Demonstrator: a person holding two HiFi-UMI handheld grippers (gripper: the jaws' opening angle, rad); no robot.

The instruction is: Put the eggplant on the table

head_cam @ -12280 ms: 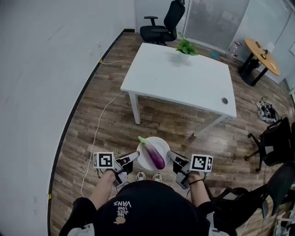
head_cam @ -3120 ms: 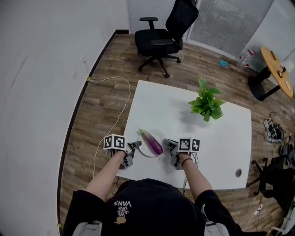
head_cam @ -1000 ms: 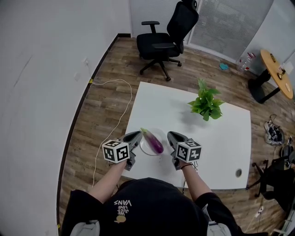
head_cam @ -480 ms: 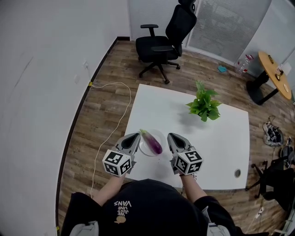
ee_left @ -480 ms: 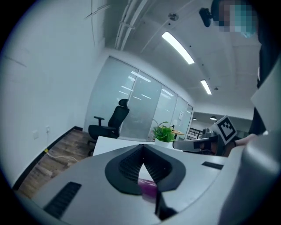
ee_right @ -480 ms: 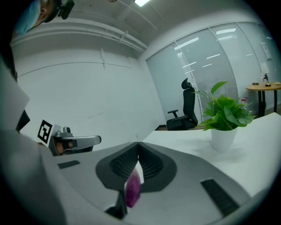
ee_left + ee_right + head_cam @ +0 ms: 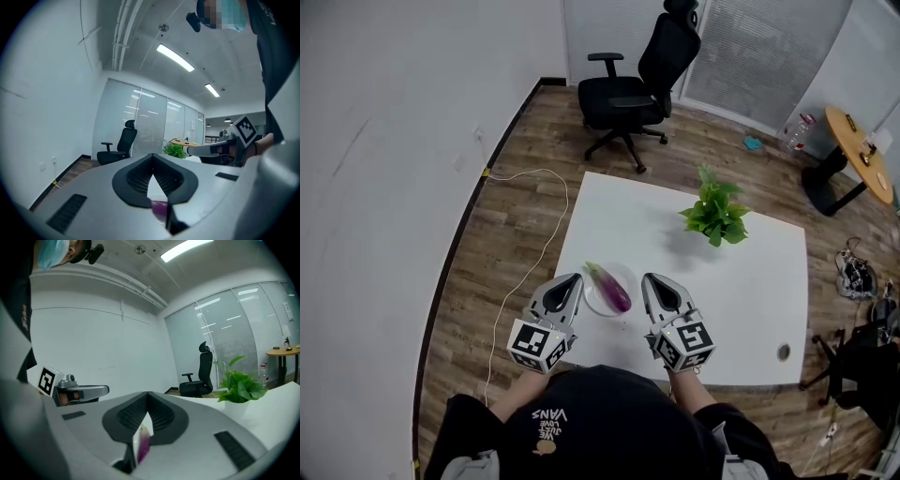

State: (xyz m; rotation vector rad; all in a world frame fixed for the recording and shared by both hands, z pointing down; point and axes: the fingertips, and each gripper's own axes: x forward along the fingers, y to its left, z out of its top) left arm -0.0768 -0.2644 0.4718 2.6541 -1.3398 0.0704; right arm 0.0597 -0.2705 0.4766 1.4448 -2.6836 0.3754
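A purple eggplant with a green stem lies on a white plate, which rests on the white table near its front edge. My left gripper hovers to the left of the plate, shut and empty. To the plate's right my right gripper is also shut and empty. Neither touches the plate. In the left gripper view the jaws meet at the tips, and a sliver of the eggplant shows through the slit below. The right gripper view shows the same, with the eggplant below the tips.
A potted green plant stands on the table's far side. A black office chair is beyond the table, and a round wooden table stands at the far right. A white cable runs along the floor at the left.
Both grippers have risen away from the plate and rolled, their marker cubes now nearer the camera. The plate and eggplant stay on the table.
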